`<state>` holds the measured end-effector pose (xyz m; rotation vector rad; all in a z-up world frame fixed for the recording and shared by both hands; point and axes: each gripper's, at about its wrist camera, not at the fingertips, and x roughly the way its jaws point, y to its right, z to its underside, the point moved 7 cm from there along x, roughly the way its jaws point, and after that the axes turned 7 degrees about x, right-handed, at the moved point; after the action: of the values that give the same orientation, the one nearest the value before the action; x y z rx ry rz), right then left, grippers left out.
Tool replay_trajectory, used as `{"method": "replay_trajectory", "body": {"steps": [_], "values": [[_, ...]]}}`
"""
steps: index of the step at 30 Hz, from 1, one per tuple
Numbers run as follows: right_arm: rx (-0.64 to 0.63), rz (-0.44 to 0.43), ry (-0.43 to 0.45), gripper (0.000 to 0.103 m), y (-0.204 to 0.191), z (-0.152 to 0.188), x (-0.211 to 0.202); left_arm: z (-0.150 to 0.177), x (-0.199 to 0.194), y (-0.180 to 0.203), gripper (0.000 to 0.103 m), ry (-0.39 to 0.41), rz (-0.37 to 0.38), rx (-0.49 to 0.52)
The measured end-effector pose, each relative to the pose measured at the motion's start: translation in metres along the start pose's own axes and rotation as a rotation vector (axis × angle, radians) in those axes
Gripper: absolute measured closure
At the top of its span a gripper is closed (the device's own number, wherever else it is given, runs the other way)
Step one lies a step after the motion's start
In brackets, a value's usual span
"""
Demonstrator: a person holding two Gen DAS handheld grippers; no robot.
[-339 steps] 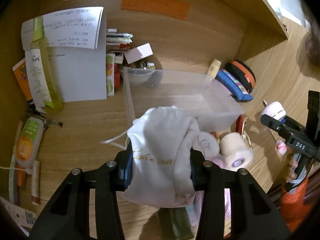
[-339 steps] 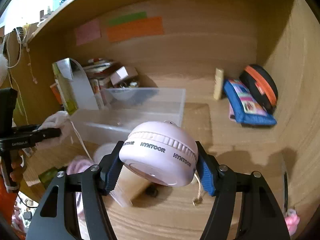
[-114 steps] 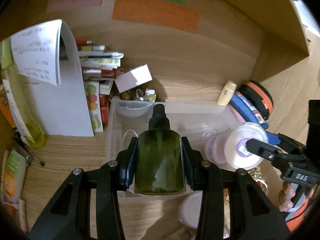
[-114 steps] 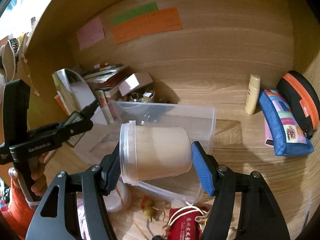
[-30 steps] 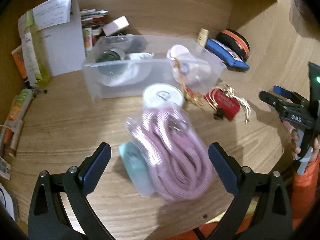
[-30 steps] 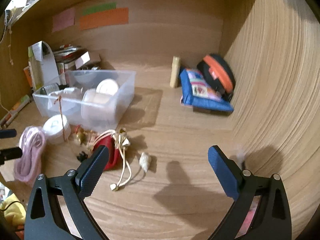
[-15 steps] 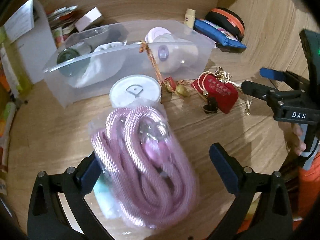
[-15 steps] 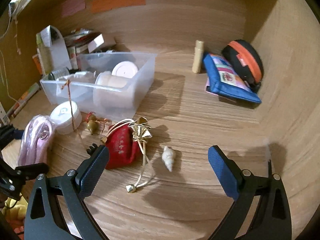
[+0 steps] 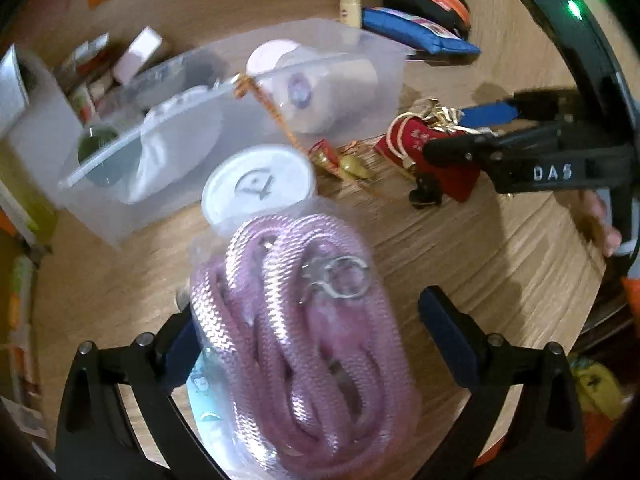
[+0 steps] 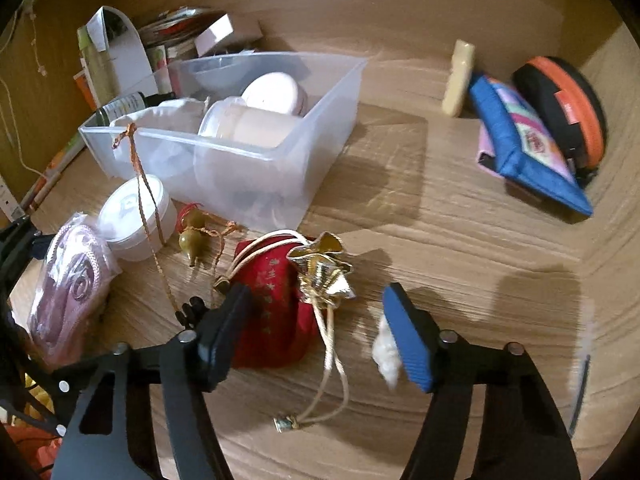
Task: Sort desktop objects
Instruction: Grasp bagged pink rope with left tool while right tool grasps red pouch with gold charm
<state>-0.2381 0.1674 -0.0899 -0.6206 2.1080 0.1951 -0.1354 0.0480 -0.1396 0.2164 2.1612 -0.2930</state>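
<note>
**Left gripper straddles a bagged pink rope**

The left gripper (image 9: 316, 344) stands with its jaws wide apart, a coiled pink braided rope in a clear plastic bag (image 9: 308, 332) lying between them on the wooden desk (image 9: 480, 264). Just beyond the bag sits a round white lidded tub (image 9: 258, 190), and behind that a clear plastic storage bin (image 9: 224, 120) holding jars. Ahead to the right lies a red drawstring pouch (image 9: 424, 148), with the black right gripper (image 9: 464, 128) over it.
</note>
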Motion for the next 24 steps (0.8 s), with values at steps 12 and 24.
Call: {"method": "replay_trajectory", "body": {"steps": [12,24], "values": [[-0.059,0.026,0.096,0.083,-0.012,-0.005,-0.015,-0.002,-0.013,-0.017,0.045,0.063,0.081,-0.106],[0.003,0.005,0.225,0.084,-0.015,-0.024,-0.072,-0.008,-0.061,-0.049,0.05,0.22,0.039,-0.213]]}}
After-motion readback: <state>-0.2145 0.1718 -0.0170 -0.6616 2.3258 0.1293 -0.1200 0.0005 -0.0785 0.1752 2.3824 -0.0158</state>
